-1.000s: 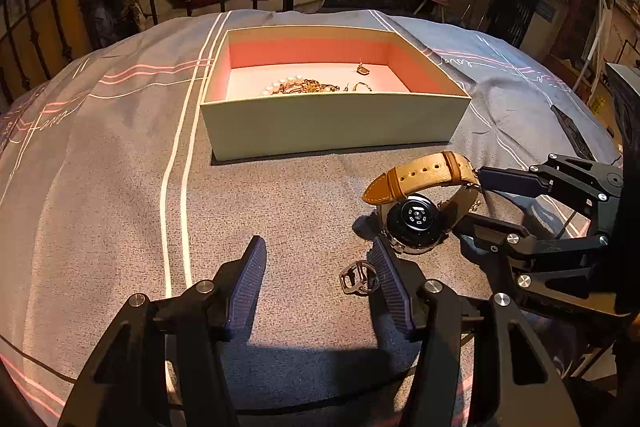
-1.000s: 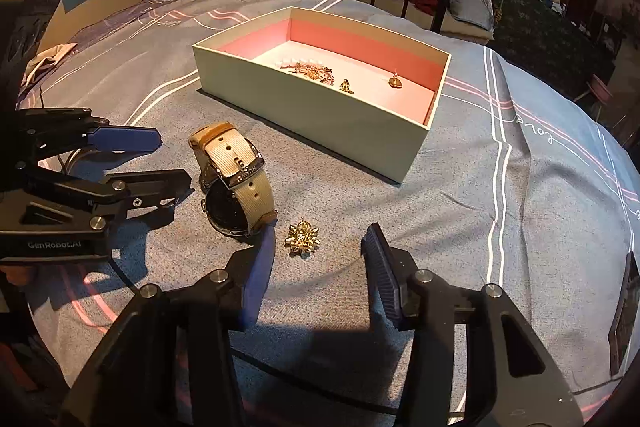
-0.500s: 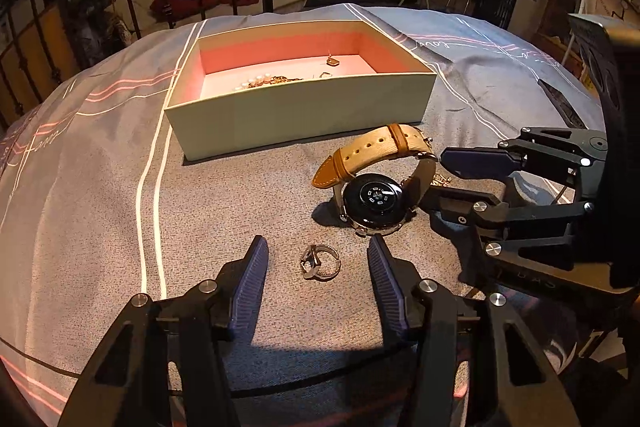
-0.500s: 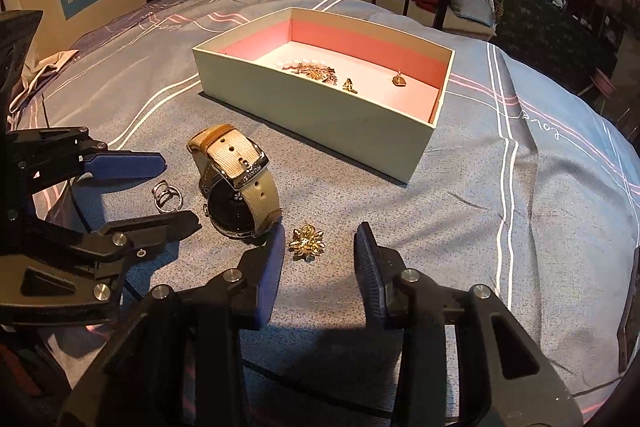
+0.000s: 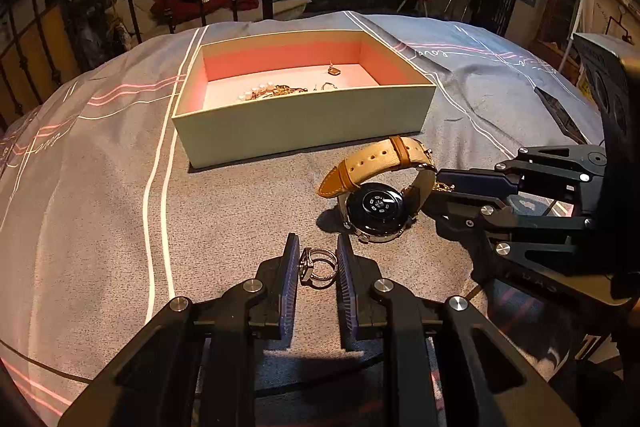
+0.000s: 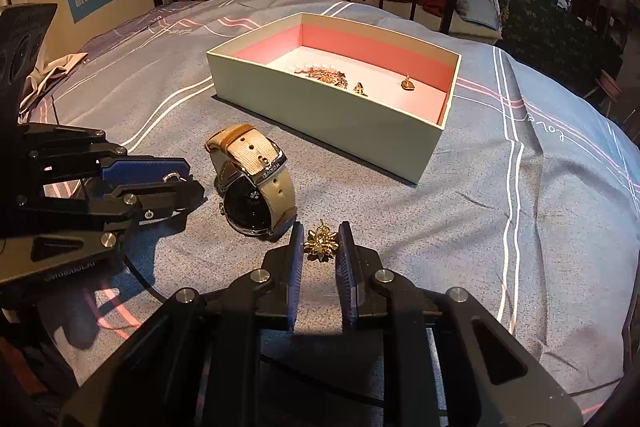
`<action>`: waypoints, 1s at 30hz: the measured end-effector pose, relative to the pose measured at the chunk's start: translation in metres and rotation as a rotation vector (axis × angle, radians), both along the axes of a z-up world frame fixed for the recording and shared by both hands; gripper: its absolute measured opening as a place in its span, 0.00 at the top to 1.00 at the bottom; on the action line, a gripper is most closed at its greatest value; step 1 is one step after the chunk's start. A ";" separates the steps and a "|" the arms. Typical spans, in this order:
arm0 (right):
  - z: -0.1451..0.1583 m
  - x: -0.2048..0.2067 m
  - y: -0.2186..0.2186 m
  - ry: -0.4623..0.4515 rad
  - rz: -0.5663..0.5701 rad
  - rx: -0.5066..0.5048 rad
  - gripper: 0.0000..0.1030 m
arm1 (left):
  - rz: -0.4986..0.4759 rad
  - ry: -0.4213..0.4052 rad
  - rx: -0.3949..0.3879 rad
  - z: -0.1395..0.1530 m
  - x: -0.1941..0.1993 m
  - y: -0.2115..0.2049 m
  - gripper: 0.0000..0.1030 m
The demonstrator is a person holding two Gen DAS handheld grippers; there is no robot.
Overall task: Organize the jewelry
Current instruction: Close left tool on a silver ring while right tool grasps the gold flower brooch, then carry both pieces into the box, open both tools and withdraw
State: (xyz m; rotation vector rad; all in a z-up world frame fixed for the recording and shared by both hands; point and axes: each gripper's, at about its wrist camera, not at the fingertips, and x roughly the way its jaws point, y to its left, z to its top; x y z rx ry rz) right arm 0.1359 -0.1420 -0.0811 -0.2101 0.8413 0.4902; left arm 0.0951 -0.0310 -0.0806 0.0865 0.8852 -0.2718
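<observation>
Grey striped bedspread [image 5: 100, 195] carries an open box [image 5: 304, 119] with a pink lining, jewelry already on its floor. Before it a tan-strapped watch [image 5: 380, 187] lies between both claws. Left claw [image 5: 318, 267] is clenched on a silver ring [image 5: 318, 265]; right claw [image 6: 320, 247] is clenched on a gold flower brooch [image 6: 321, 245], just beside the watch. Bare bedspread spreads wide on either side

i see a bed with grey striped cover [image 5: 100, 187]. on it lie an open box [image 5: 304, 123], a watch [image 5: 376, 195], a silver ring [image 5: 318, 265] and a gold brooch [image 6: 321, 246].
</observation>
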 end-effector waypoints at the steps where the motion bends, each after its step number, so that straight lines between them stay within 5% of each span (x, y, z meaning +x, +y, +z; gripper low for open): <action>1: 0.001 -0.002 -0.001 -0.004 -0.002 0.002 0.82 | 0.008 -0.004 -0.005 0.002 0.000 0.003 0.81; 12: 0.026 0.009 -0.008 -0.035 -0.029 0.076 0.82 | 0.054 -0.041 -0.053 0.031 0.022 0.017 0.81; 30: 0.069 0.102 0.007 -0.093 -0.129 0.122 0.82 | 0.131 -0.100 -0.084 0.072 0.125 -0.001 0.81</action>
